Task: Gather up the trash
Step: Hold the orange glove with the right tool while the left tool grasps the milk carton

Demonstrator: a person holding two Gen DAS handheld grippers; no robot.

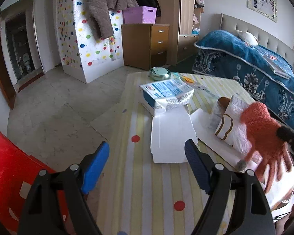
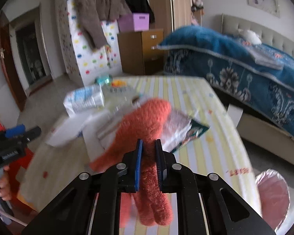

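Right gripper (image 2: 149, 152) had its fingers clamped on the orange glove (image 2: 147, 121), lifted above the striped desk (image 2: 205, 101) near its right edge, bed (image 2: 245, 68) just beyond. Left gripper (image 1: 147, 164) hung wide open with nothing in it, by the desk's left edge, white flat box (image 1: 170, 133) ahead, bare floor (image 1: 58, 107) alongside.

Blue-blanketed bed (image 1: 250, 66), wooden drawers (image 1: 147, 45), tiled floor (image 1: 54, 105)
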